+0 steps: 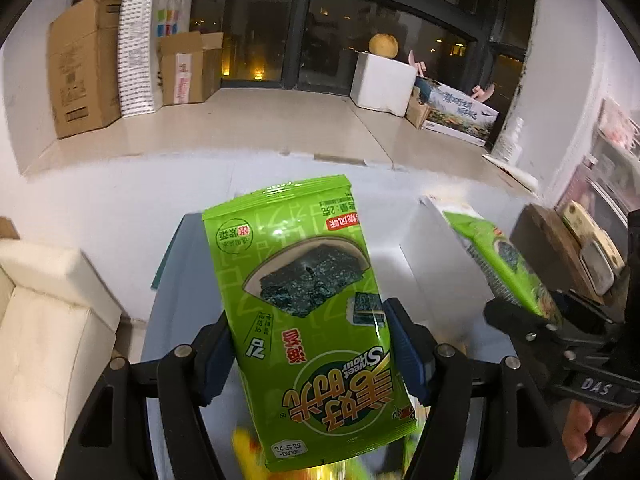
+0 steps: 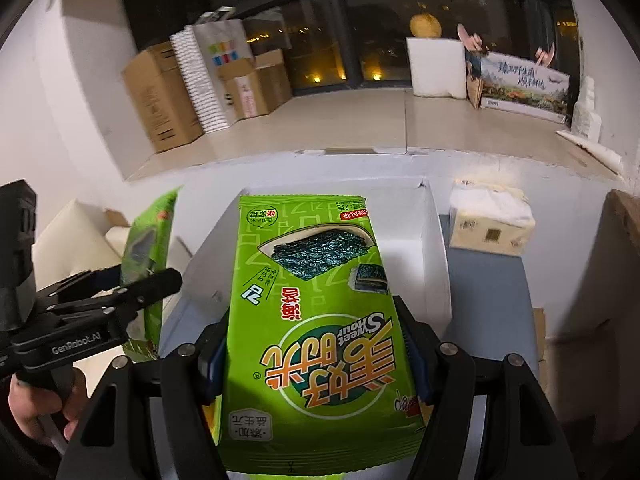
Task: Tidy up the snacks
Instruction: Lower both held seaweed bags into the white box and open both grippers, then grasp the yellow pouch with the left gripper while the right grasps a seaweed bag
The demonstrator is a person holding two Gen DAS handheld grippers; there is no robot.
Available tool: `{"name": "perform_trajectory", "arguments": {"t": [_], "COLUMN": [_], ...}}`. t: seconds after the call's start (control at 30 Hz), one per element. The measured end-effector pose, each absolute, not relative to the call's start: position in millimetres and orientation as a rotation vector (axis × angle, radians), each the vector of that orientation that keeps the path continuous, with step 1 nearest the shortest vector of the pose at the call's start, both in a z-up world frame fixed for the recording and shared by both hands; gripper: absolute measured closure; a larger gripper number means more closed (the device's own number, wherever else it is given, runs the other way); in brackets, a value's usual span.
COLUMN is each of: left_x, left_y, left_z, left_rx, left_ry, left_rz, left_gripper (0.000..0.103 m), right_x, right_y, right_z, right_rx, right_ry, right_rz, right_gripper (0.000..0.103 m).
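Each gripper holds a green seaweed snack packet in the air. In the left wrist view my left gripper (image 1: 308,344) is shut on one green seaweed packet (image 1: 296,280), its blue pads pressing both side edges. My right gripper (image 1: 516,314) shows at the right with the second packet (image 1: 496,264). In the right wrist view my right gripper (image 2: 312,344) is shut on its packet (image 2: 312,300), held over an open white box (image 2: 432,232). The left gripper (image 2: 140,276) and its packet (image 2: 148,240) hang to the left of that box.
A tissue box (image 2: 492,224) stands on the grey-blue table (image 2: 488,288) right of the white box. Yellow snack packets (image 1: 248,444) lie blurred below the left gripper. A cream sofa (image 1: 48,320) is at the left, a wooden board (image 1: 552,248) at the right. Cardboard boxes line the far sill.
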State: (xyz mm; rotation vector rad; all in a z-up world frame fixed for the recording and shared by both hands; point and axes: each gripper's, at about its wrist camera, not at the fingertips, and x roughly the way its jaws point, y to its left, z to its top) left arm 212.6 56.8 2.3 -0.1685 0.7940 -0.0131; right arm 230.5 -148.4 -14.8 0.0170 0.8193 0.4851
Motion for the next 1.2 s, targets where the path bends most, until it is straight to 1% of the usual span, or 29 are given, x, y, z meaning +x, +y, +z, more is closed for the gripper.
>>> {"name": "perform_trajectory", "arguments": {"t": [0.13,0.27,0.3,0.33,0.37,0.4,0.43,0.67,0.87,0.97,1.03,1.13,1.2], "left_x": [270.5,289.6,293.6,297.6,300.3,299.2,298.8,284.5,246.0,204.7,168.9,120.8,91.1], "left_y": [56.7,63.8,66.0,67.8,70.2,70.2,70.3,72.8,78.1,71.0,65.4,67.8,68.0], "left_z": [-17.1,-32.4,-35.1,-36.6,-37.3,-36.3,-36.8,-37.7,-15.3,3.1,10.5,12.8,7.7], "left_rx": [-0.165,-0.162,-0.169,-0.178,-0.178,-0.177,-0.179,-0.122,-0.088,-0.014,0.045,0.005,-0.034], "left_ry": [0.862,0.869,0.870,0.873,0.880,0.876,0.876,0.875,0.795,0.701,0.663,0.652,0.656], "left_rz": [-0.011,-0.004,-0.009,-0.016,-0.023,-0.021,-0.021,0.020,0.047,0.022,0.027,0.004,0.018], "left_gripper": [0.029,0.027,0.020,0.012,0.000,0.000,0.000,0.000,0.000,0.000,0.000,0.000,0.000], "right_x": [281.2,312.5,317.2,320.9,324.0,324.8,324.1,313.0,269.9,243.3,220.3,172.2,145.6], "right_y": [-141.9,-141.4,-140.8,-139.2,-138.3,-137.7,-138.2,-150.4,-166.4,-173.1,-172.6,-174.9,-178.4], "right_z": [-26.0,-31.9,-33.1,-34.4,-35.2,-35.7,-35.3,-34.3,-9.4,1.3,8.7,18.5,16.1], "right_rx": [0.010,0.055,0.070,0.076,0.078,0.081,0.087,0.108,0.107,0.132,0.075,-0.001,0.012], "right_ry": [0.883,0.908,0.914,0.922,0.931,0.935,0.927,0.912,0.798,0.786,0.784,0.703,0.668], "right_rz": [0.431,0.402,0.400,0.398,0.395,0.391,0.386,0.362,0.395,0.455,0.458,0.440,0.479], "right_gripper": [0.030,0.029,0.028,0.021,0.014,0.003,0.000,0.000,0.000,0.000,0.000,0.000,0.000]}}
